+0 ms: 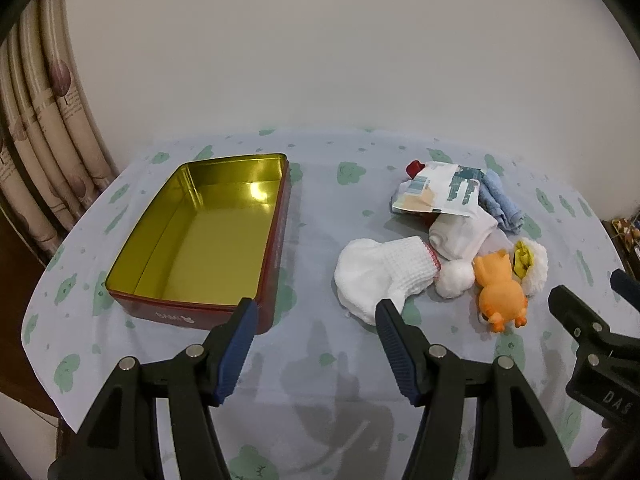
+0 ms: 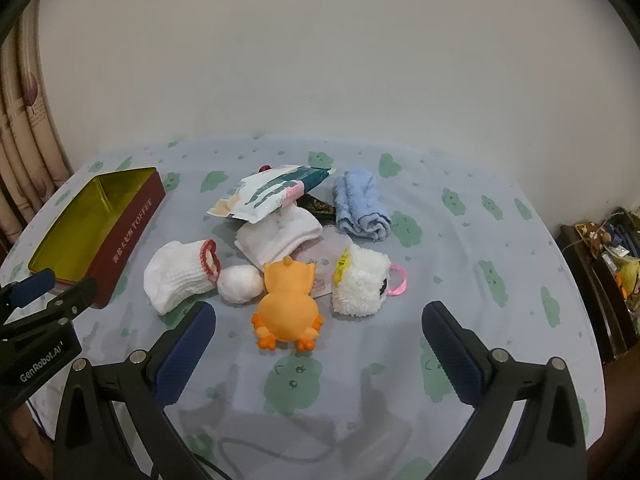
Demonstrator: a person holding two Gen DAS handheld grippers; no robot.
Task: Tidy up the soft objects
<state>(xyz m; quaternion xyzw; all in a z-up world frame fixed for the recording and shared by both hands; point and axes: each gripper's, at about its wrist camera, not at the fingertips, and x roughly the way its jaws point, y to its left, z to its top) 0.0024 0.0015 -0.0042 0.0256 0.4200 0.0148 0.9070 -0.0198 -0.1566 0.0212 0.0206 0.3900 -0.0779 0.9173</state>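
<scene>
Hovering above the worktop [image 1: 304, 364] with its pale blue, green-blotched cloth, both grippers stand with fingers spread and nothing between them. The left gripper [image 1: 316, 312] has its fingers well apart over bare cloth. Just beyond its left fingertip sits the open red tin [image 1: 276, 240], gold inside and holding nothing. Just past its right fingertip lies the white sock with red trim [image 1: 380, 276], close to the pad but not visibly touching it.

The right gripper [image 2: 318, 318] has its fingers [image 2: 188, 348] opened wider still. Between and just ahead of them lies the orange rubber duck [image 2: 288, 304], not gripped. Beside the duck, toward the right finger, is a fluffy white plush [image 2: 360, 284] with a yellow tag and a pink loop. Toward the left finger sits a white pompom [image 2: 240, 284], touching the trimmed sock's cuff.

Farther out from the fingers lies a second white sock [image 2: 280, 236], with a printed foil packet [image 2: 268, 194] partly lying over it. A rolled blue towel [image 2: 360, 208] rests to the right of the packet, and something small and red [image 1: 414, 168] peeks out behind it. All the soft things are clustered on the cloth, outside the tin. A patterned curtain [image 1: 44, 128] hangs far left.
</scene>
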